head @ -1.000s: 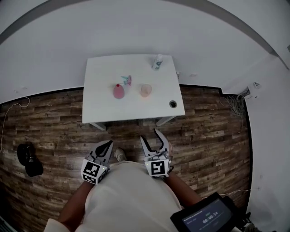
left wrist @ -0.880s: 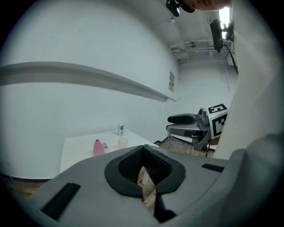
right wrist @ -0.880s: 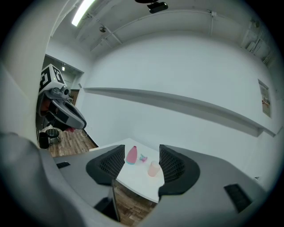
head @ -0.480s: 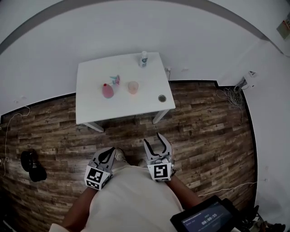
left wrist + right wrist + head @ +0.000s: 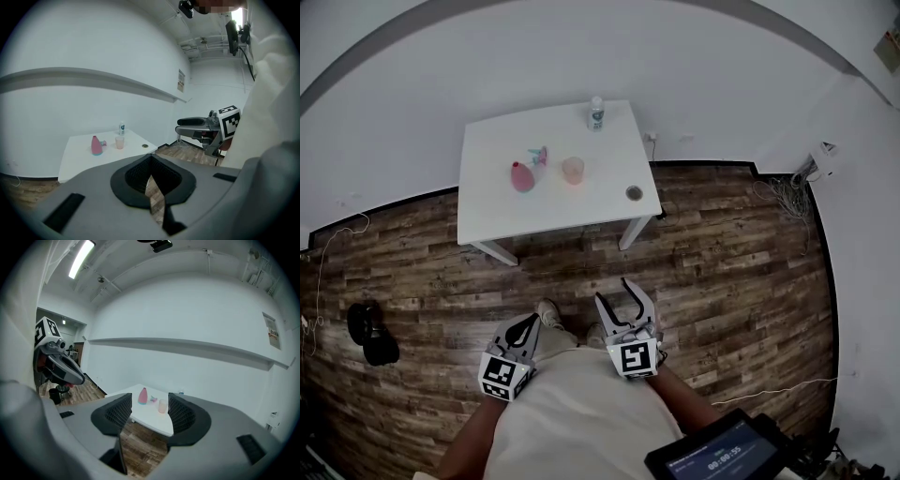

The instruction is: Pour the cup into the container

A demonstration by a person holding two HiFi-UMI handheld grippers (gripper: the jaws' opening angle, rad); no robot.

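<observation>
Left tool (image 5: 523, 328) sits pressed together, right tool (image 5: 616, 292) spread and empty, since I stand well apart from the cup (image 5: 573, 170) on the worktop (image 5: 581, 204).

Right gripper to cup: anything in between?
Only wood floor, then the front of the white table, as the head view shows. The right gripper, jaws open and empty, is well short of the cup.
</observation>
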